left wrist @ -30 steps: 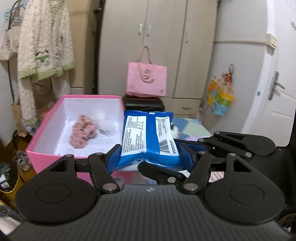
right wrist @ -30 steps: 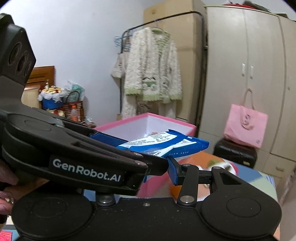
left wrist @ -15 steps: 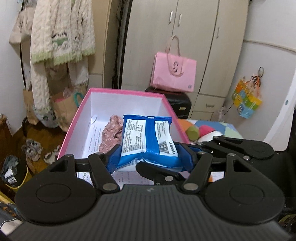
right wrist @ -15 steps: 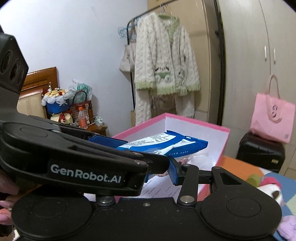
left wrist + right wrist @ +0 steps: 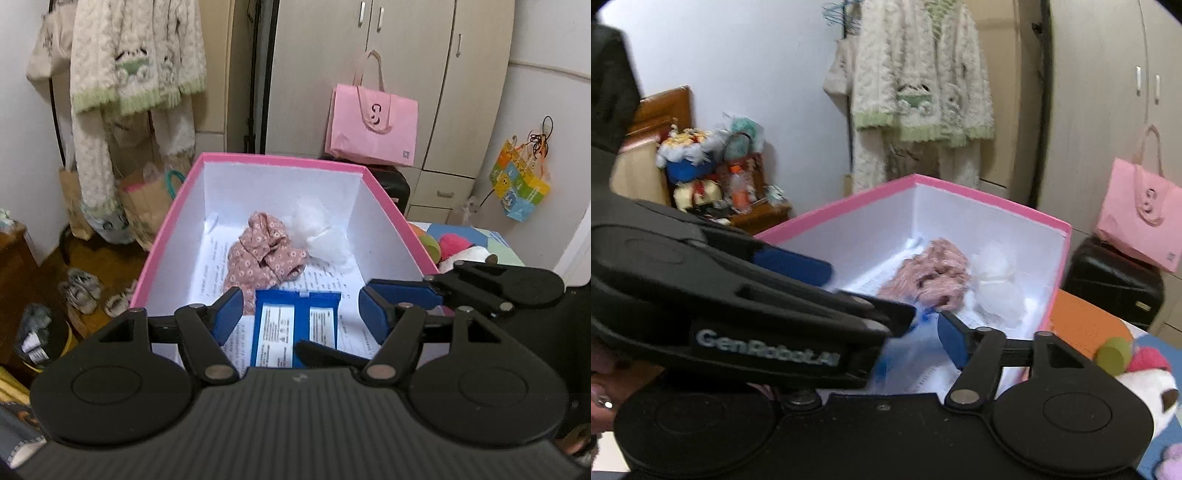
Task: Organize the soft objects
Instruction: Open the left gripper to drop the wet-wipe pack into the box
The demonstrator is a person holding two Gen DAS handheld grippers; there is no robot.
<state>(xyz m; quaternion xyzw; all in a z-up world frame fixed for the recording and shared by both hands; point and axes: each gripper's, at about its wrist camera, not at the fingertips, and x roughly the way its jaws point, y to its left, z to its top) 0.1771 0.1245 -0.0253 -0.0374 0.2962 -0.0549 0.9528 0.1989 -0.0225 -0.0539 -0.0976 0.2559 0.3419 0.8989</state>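
We judge the step in hand to be the release of the blue packet (image 5: 295, 328) into the pink box (image 5: 280, 162), and to do it well we would lift the left gripper (image 5: 301, 308) straight up and back, keeping its fingers wide so neither blue pad brushes the packet or drags it along the printed paper lining the box floor. The left gripper's fingers are spread, with clear gaps on both sides of the packet, which lies flat on the box floor below and between them, at about 6 o'clock in the box from the left wrist view. The crumpled pink floral cloth (image 5: 264, 256) sits just beyond it at 12 o'clock, and a clump of white stuffing (image 5: 317, 230) at roughly 1 o'clock, touching the cloth. The right gripper (image 5: 923, 330) hovers over the near edge of the box; only one of its fingers shows clearly, the other being hidden behind the left tool, so we cannot tell how wide it stands (the packet in that view is only a blue-white blur). Plush toys (image 5: 461, 251) wait outside the box at 3 o'clock, probably the next things to gather.
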